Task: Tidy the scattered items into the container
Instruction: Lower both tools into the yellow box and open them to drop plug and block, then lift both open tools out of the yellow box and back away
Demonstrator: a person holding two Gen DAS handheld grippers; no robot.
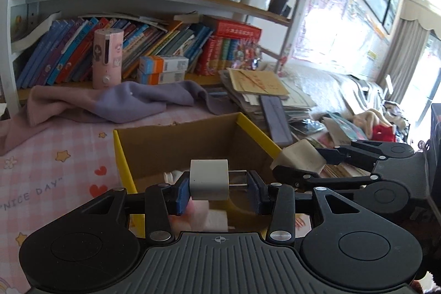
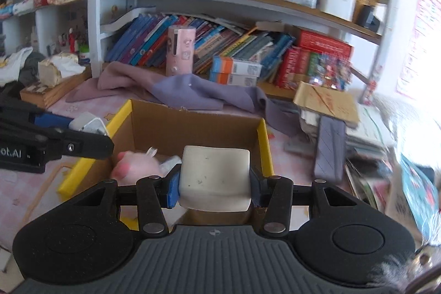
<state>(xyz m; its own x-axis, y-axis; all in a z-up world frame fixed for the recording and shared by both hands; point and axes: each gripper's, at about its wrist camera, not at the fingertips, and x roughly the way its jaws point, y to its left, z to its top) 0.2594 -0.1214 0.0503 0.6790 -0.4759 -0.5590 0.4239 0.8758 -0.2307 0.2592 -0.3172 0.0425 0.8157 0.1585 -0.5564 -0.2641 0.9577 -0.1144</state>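
Note:
An open cardboard box with yellow edges (image 1: 176,139) (image 2: 193,126) sits on the pink checked desk mat. My left gripper (image 1: 219,190) is shut on a white plug charger (image 1: 209,179), prongs pointing right, above the box's near left part; it also shows in the right wrist view (image 2: 88,123). My right gripper (image 2: 213,188) is shut on a white block eraser (image 2: 215,178), held above the box's near right part; the eraser also shows in the left wrist view (image 1: 299,159). A pink soft toy (image 2: 135,166) and white items lie inside the box.
A purple and pink cloth (image 2: 187,92) lies behind the box. A pink cylinder device (image 1: 107,58), bookshelves and small orange boxes (image 1: 162,69) stand at the back. A pile of papers and a purple case (image 2: 329,148) lie right of the box.

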